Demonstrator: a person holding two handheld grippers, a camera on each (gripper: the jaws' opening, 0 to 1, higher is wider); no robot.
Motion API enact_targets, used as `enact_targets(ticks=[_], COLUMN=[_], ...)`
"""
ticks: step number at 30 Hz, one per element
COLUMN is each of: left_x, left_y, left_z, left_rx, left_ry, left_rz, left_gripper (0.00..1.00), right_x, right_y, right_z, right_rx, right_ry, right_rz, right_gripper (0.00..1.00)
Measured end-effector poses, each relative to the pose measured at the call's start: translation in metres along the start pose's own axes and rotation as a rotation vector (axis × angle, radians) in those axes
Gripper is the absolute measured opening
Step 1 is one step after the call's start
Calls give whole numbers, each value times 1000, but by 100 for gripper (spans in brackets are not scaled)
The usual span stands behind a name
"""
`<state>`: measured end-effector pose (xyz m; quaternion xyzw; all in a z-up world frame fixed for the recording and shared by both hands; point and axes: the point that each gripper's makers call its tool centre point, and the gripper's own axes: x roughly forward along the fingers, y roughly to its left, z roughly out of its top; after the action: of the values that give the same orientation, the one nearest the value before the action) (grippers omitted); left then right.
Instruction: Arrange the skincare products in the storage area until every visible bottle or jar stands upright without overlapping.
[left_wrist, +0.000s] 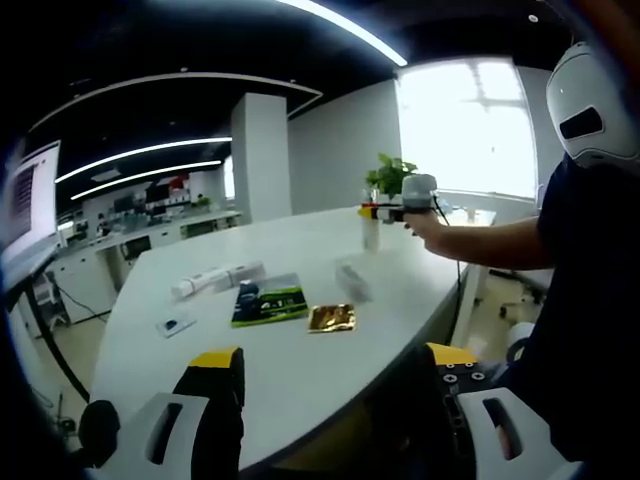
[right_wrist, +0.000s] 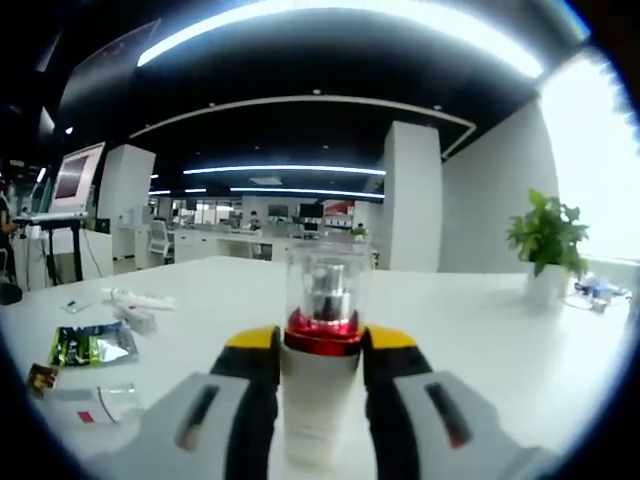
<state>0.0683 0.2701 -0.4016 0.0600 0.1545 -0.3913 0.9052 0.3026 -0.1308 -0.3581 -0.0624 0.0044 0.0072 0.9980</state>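
- The right gripper (right_wrist: 318, 375) is clamped on a white bottle (right_wrist: 320, 385) with a red collar and clear cap, held upright over the white bench (right_wrist: 480, 330).
- The left gripper (left_wrist: 335, 385) is spread wide apart with nothing between its jaws, at the bench's near edge.
- A green packet (left_wrist: 268, 303), a gold sachet (left_wrist: 331, 317) and what looks like a white tube (left_wrist: 215, 279) lie flat on the bench.
- A potted plant (right_wrist: 547, 250) stands farther back.

The bottle (right_wrist: 321, 375) hides its base between the jaws; sachets (right_wrist: 90, 343) on the counter (right_wrist: 480, 340) are unreadably small. The distant tube (left_wrist: 215, 279) is blurred.
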Motion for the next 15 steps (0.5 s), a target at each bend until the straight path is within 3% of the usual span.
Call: enact_targets(ticks=[15], left_x=[0], left_y=[4], left_z=[-3], left_rx=[-15], left_ry=[-3], left_rz=[5], left_gripper=[73], right_x=[-1], right_y=[-1], right_z=[-20], right_rx=[27], right_ry=[45], right_rz=[-6], right_gripper=[44])
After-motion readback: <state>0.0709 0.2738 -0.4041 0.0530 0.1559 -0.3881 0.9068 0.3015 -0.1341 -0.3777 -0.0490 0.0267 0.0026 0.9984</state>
